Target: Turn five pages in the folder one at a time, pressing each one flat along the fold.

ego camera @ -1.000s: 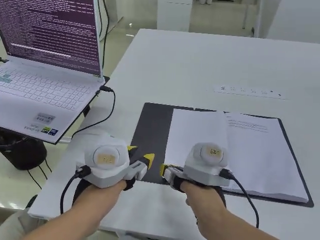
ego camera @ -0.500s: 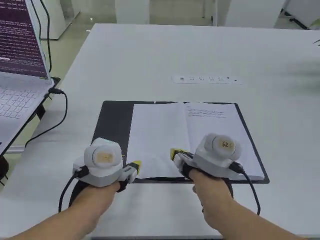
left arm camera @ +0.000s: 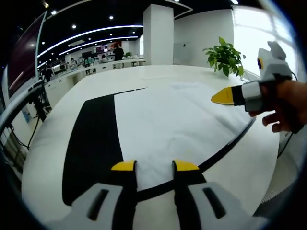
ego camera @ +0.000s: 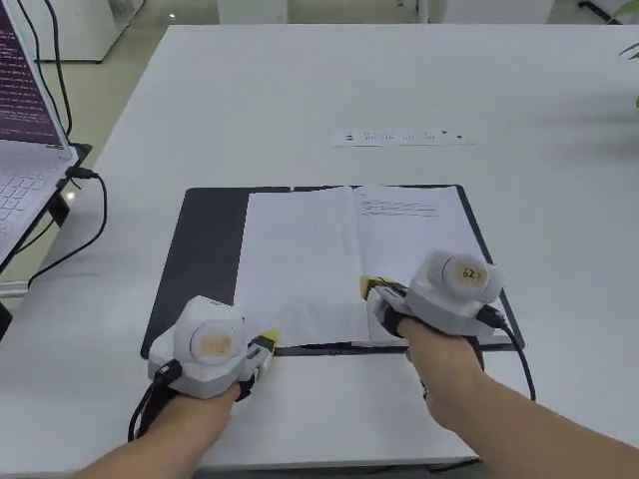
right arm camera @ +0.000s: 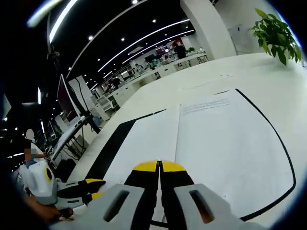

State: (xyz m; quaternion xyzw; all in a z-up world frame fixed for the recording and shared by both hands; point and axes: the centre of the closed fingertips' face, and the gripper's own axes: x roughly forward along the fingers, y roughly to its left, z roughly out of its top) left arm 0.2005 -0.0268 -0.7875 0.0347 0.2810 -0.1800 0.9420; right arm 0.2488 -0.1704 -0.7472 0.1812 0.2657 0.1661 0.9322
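The folder [ego camera: 205, 249] lies open on the white table, with a black cover, a blank left page [ego camera: 300, 249] and a right page [ego camera: 409, 244] with a few printed lines at its top. My right gripper [ego camera: 371, 288] is shut with nothing between its tips, low over the fold near the folder's front edge; in its own view the tips [right arm camera: 159, 166] point along the fold, black cover [right arm camera: 112, 148] to the left. My left gripper [ego camera: 268, 342] is open at the front edge of the left page; its tips [left arm camera: 154, 166] frame the page's near edge beside the cover [left arm camera: 91, 143].
A laptop [ego camera: 20, 130] with a black cable [ego camera: 60, 249] sits off the table's left edge. A white power strip [ego camera: 404, 138] lies beyond the folder. A potted plant [right arm camera: 276, 33] stands far right. The table's front edge runs just under both hands.
The head camera has swung right, so the laptop has slid out to the left. My right gripper has gone from the left page's front edge over to the fold. The left gripper stays at the front edge.
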